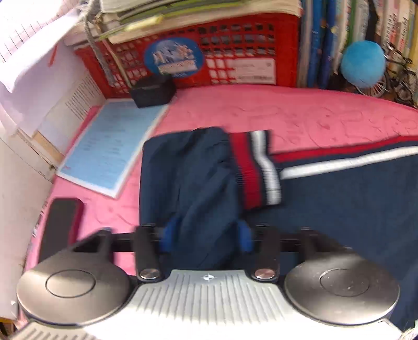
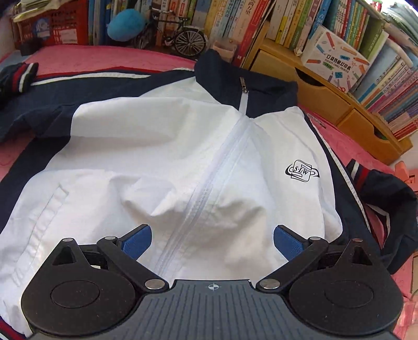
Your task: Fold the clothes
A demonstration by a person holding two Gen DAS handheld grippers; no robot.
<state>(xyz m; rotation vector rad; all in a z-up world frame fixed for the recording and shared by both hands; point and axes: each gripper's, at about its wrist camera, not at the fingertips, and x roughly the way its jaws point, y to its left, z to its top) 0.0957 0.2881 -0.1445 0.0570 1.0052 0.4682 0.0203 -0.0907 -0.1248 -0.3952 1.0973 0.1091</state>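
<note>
The pink mat (image 2: 109, 56) covers the worktop, and your jacket (image 2: 162, 146) lies spread across most of it, front up, zipped to the collar (image 2: 250, 78), which points toward the back edge where the books (image 2: 300, 23) stand. Its body is white with navy sides. It looks like thin, light shell cloth: soft and likely slippery, so I'd expect it to slide on itself and hold a crease poorly. It puffs up along the zip (image 2: 209, 183), so a fold would probably need pressing flat.

One navy sleeve (image 1: 188, 177) runs out toward the left edge of the mat, its striped cuff (image 1: 258, 170) turned back onto the cloth. Your left gripper (image 1: 206, 235) has its jaws closed on that sleeve, the fabric bunched between the blue pads. The other sleeve hangs crumpled off the right edge, its cuff (image 2: 359, 172) just showing.

Your right gripper (image 2: 211, 240) hovers low over the lower front, jaws spread wide either side of the zip, holding nothing.

The ribbed cuffs, the seams and the hem are thicker and should pinch more surely than the smooth white panel.
</note>
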